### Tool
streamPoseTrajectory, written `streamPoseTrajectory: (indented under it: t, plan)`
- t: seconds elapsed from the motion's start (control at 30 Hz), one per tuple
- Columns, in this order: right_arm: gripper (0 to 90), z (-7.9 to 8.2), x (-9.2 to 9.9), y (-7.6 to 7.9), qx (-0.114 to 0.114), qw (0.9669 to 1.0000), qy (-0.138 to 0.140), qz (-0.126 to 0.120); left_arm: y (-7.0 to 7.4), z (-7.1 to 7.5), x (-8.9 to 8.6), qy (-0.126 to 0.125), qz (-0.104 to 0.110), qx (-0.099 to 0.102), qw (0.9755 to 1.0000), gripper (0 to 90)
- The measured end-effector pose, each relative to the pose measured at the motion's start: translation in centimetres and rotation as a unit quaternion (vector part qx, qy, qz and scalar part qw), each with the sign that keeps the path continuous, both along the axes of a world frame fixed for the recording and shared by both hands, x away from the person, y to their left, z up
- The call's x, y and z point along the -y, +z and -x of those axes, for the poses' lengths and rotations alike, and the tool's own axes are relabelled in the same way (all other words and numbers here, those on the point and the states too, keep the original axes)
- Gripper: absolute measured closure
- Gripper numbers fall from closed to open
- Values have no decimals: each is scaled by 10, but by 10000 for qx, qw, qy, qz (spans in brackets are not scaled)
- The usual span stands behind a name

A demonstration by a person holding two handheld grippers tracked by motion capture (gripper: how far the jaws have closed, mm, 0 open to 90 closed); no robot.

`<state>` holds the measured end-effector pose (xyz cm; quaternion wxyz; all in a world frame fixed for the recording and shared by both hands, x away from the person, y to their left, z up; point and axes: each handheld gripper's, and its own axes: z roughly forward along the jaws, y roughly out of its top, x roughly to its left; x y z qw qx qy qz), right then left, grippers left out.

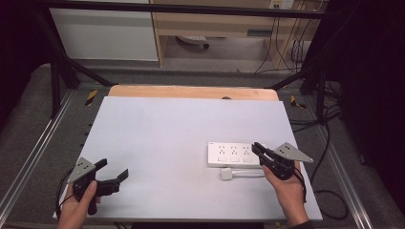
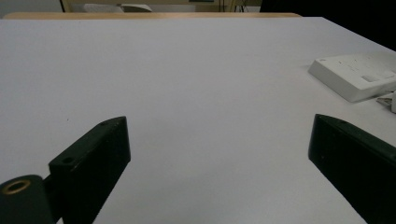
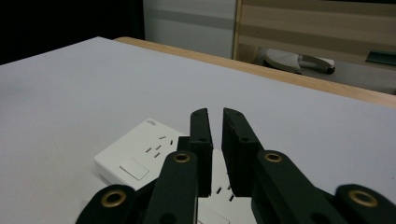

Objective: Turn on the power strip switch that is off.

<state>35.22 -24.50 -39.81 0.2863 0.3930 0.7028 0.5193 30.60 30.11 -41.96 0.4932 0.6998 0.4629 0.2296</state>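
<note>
A white power strip point(image 1: 231, 153) point(image 2: 355, 74) point(image 3: 140, 158) lies flat on the right half of the white table point(image 1: 167, 133). Just in front of it rests a small white plug point(image 1: 227, 174) point(image 2: 391, 100) with its cable running right. My right gripper point(image 1: 255, 146) point(image 3: 215, 114) hovers over the strip's right end, jaws almost together with nothing between them. At the table's front left, my left gripper point(image 1: 114, 168) point(image 2: 219, 126) is wide open above bare table, pointing toward the strip, well apart from it.
A wooden board edge point(image 1: 191, 91) runs along the table's far side. Black frame bars point(image 1: 62, 62) stand at both back corners. Loose cables point(image 1: 329, 143) lie on the floor to the right. A pale cabinet point(image 1: 105, 33) sits behind.
</note>
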Motion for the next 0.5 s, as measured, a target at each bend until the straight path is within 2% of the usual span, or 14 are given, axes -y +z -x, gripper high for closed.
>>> streamPoseTrajectory:
  t: [0.13,0.5]
  plan:
    - [896,0,-1,-2,-27,10000,81,-10,0,0,0,-2,7,1,10000,54]
    - [900,-1,-7,-9,-112,9998,168,29,0,0,0,-14,0,-7,10000,54]
